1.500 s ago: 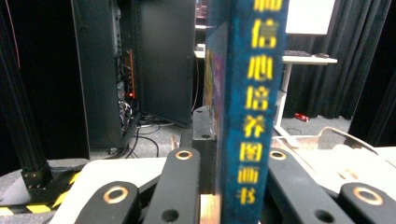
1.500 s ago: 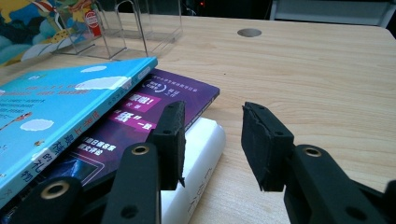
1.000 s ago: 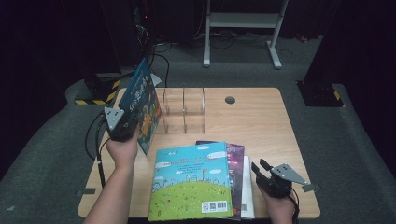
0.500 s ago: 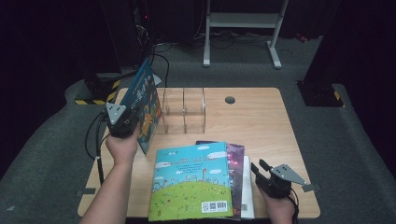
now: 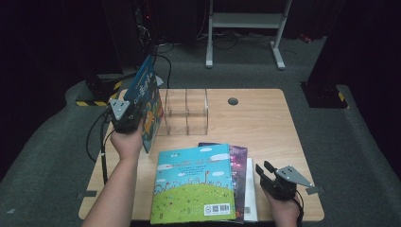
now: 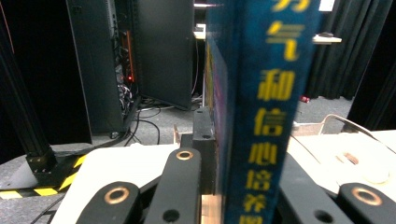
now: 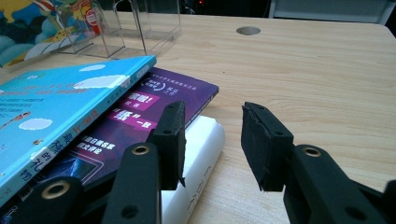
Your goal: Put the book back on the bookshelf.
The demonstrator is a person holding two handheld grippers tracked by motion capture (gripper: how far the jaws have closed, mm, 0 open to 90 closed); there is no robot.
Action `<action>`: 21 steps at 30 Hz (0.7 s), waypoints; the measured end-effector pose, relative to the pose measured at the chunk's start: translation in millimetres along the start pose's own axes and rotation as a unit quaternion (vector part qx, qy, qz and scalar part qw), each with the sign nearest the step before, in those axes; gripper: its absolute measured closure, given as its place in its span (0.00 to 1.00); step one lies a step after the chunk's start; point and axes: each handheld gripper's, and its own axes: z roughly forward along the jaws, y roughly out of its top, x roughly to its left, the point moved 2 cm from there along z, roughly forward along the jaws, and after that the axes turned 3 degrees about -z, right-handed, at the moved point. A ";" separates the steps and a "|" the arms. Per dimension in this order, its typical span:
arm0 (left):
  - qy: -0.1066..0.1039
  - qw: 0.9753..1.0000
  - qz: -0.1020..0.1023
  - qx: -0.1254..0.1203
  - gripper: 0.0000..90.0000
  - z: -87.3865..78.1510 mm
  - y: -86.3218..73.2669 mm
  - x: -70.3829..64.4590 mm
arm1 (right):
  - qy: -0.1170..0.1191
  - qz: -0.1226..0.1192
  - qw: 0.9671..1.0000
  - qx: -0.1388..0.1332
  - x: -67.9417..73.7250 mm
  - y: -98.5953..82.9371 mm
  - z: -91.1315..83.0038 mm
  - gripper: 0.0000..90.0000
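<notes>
**Blue book held upright at the left end of the clear rack**

The left hand-held gripper (image 5: 126,115) is clamped on a blue picture book (image 5: 145,101), which stands on edge above the left part of the bench (image 5: 265,123), just beside the clear acrylic rack (image 5: 185,112). In the left gripper view the book's spine (image 6: 261,112) rises between the black jaws, its yellow characters blurred. The right hand-held gripper (image 5: 270,176) rests near the bench's front right corner with its jaws parted and nothing between them. Just beside it lies a stack of 3 books: a sky-and-grass cover (image 5: 194,182) on top, a purple book (image 7: 140,116) under it, and a white one (image 7: 198,154) lowest.
</notes>
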 end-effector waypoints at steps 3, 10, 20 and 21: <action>0.002 1.000 -0.004 -0.003 0.93 2.9 -0.5 0.8 | 0.000 0.000 1.000 0.001 0.1 -0.3 0.2 0.67; 0.007 1.000 0.001 -0.010 0.92 6.4 -0.7 0.8 | -0.002 -0.001 1.000 0.000 -0.3 -0.3 -0.2 0.67; 0.003 1.000 0.000 -0.019 0.92 6.7 -4.3 2.7 | 0.000 -0.002 1.000 0.002 1.1 -0.7 -0.1 0.67; 0.003 1.000 0.001 -0.018 0.92 6.5 -4.5 2.9 | 0.000 -0.002 1.000 0.002 1.2 -0.7 -0.2 0.67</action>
